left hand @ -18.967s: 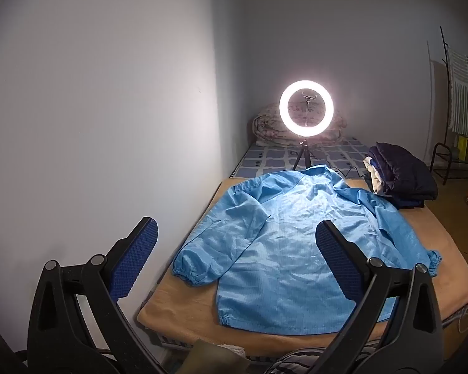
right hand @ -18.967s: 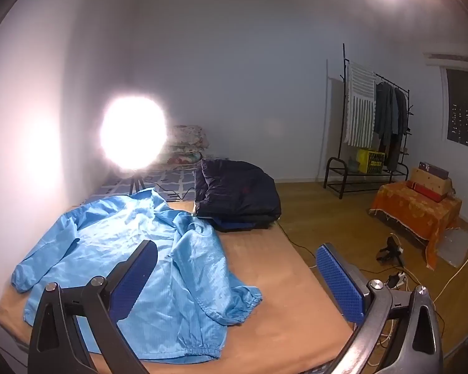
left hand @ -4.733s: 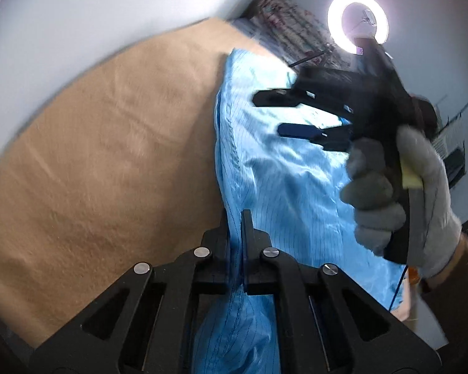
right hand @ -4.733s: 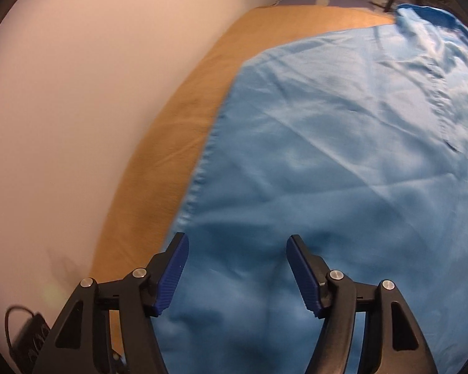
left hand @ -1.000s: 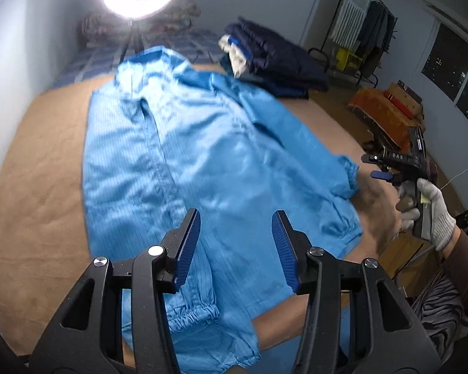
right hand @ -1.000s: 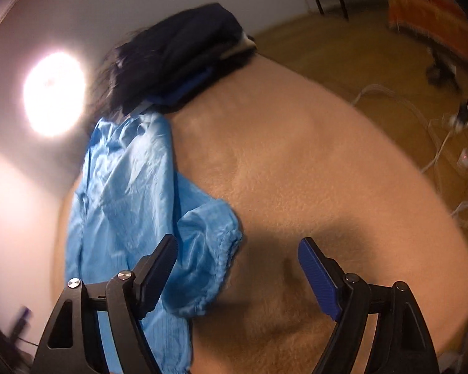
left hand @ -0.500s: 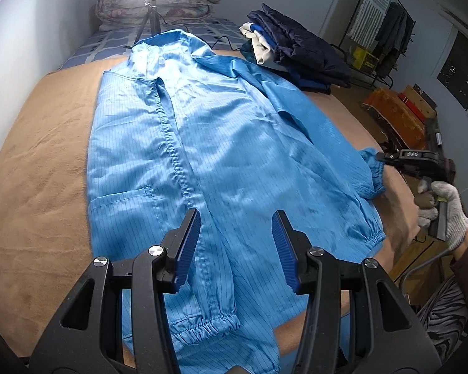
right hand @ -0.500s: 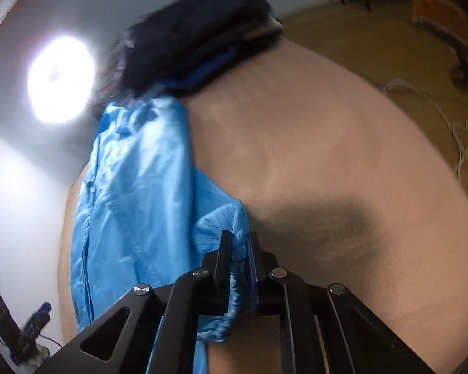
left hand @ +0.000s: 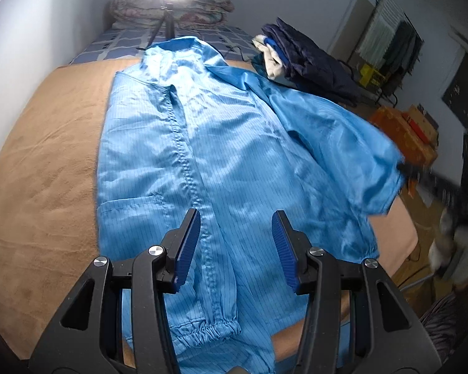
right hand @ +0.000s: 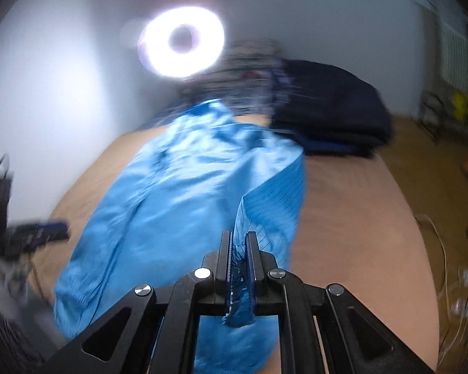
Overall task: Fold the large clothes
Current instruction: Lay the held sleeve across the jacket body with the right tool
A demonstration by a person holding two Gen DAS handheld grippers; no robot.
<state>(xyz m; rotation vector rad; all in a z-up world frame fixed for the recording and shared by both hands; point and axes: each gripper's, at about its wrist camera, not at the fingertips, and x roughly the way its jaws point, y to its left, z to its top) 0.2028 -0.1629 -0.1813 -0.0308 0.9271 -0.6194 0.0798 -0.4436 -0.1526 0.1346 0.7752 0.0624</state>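
The blue jacket point(left hand: 221, 143) lies front-up along the bed point(left hand: 46, 187), collar at 12 o'clock, one sleeve already folded down over its front. Your right claw point(right hand: 238, 268) is clamped tight on the other sleeve's cuff point(right hand: 238, 280), lifting it off the bed at 3 o'clock. Your left claw point(left hand: 235, 249) hangs half open over the hem, holding nothing. This sleeve and the body folds remain

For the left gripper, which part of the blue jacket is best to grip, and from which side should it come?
Probably the elastic cuff of the sleeve already folded over the blue jacket, approached from above at the near edge: gathered fabric gives thick purchase, and the left gripper hangs open just above.
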